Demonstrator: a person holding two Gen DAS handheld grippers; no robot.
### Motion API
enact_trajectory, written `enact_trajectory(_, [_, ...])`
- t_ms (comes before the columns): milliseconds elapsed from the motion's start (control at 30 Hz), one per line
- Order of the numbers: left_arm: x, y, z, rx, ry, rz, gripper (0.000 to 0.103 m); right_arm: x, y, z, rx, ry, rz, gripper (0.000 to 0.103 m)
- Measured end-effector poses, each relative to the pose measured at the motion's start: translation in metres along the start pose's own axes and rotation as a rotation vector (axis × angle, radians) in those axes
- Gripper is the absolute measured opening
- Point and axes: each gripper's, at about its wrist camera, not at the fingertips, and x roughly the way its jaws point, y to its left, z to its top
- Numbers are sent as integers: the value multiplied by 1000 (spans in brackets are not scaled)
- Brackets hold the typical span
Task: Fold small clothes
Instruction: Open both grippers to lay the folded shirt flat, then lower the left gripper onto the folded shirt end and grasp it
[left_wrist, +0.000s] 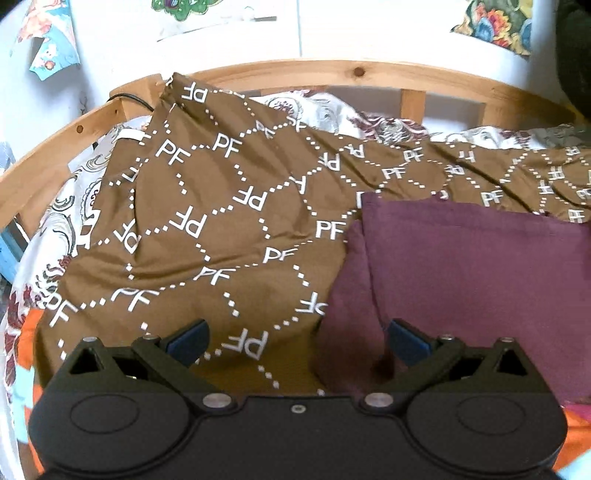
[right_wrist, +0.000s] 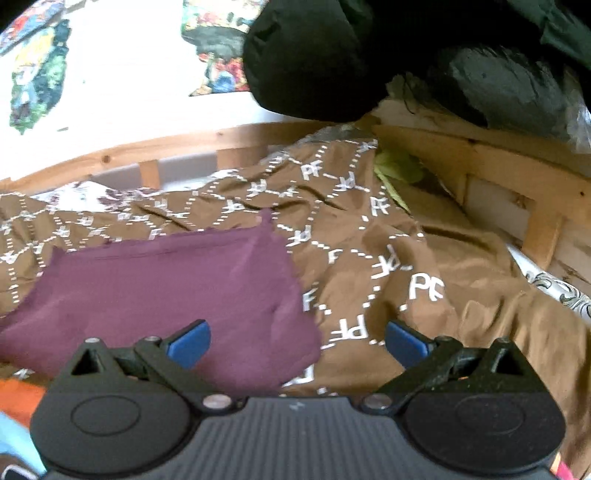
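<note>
One maroon garment (left_wrist: 480, 266) lies flat on a brown sheet (left_wrist: 221, 221) printed with white "PF" letters and dotted diamonds. In the left wrist view it fills the lower right of the frame, its straight upper edge running across the right half and a fold or sleeve hanging down along its left side. In the right wrist view the same maroon garment (right_wrist: 166, 295) takes up the lower left, with its right edge slanting down toward the centre.

The left gripper (left_wrist: 297, 341) sits at the bottom centre of its frame, its jaws spread wide and holding nothing; the blue pads (left_wrist: 188, 341) hover over the brown sheet on one side and the garment's left edge on the other. The right gripper (right_wrist: 297, 343) is likewise spread wide and empty, one blue pad (right_wrist: 190, 341) over the maroon cloth and the other over the brown sheet (right_wrist: 424, 277).

Around the sheet runs a wooden bed frame (left_wrist: 332, 77) with slats, and a white patterned cloth (left_wrist: 66, 206) shows at the sheet's left margin. A black bundle of fabric (right_wrist: 325, 55) fills the upper right of the right wrist view.
</note>
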Motion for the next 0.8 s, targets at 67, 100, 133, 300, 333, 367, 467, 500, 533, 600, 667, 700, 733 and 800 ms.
enact_trajectory(67, [-9,-3,-4,4,-10,-22,102,-8,7,-1,-16,-11,14,103])
enact_trajectory(100, [-12,-4,-6,7,-13,-32,102,-11,11,-1,-20,-15,20,103])
enact_trajectory(133, [-14,-5,-7,11,-14,-40,102,-14,14,-1,-23,-21,30,103])
enact_trajectory(300, [-19,-14,-13,29,-14,-73,102,-24,36,-6,-28,-29,72,103])
enact_trajectory(333, [-19,-15,-14,34,-14,-77,102,-24,40,-8,-29,-25,77,103])
enact_trajectory(367, [-18,-16,-15,37,-15,-78,102,-25,45,-11,-32,-20,88,103])
enact_trajectory(467, [-16,-19,-16,47,-9,-82,102,-22,60,-19,-56,9,119,103])
enact_trajectory(500, [-15,-19,-17,48,-7,-85,102,-20,64,-20,-67,16,125,103])
enact_trajectory(533, [-14,-19,-18,47,-4,-88,102,-20,67,-21,-74,18,128,103])
enact_trajectory(600, [-11,-18,-22,39,4,-98,102,-18,75,-22,-86,20,134,103])
enact_trajectory(667, [-8,-15,-26,23,9,-115,102,-14,80,-20,-91,16,136,103])
enact_trajectory(700, [-7,-14,-29,10,10,-124,102,-12,83,-19,-92,12,137,103])
enact_trajectory(733, [-5,-12,-32,-2,9,-131,102,-10,86,-17,-95,7,139,103])
enact_trajectory(800, [-1,-8,-40,-28,10,-150,102,-5,91,-14,-103,0,145,103])
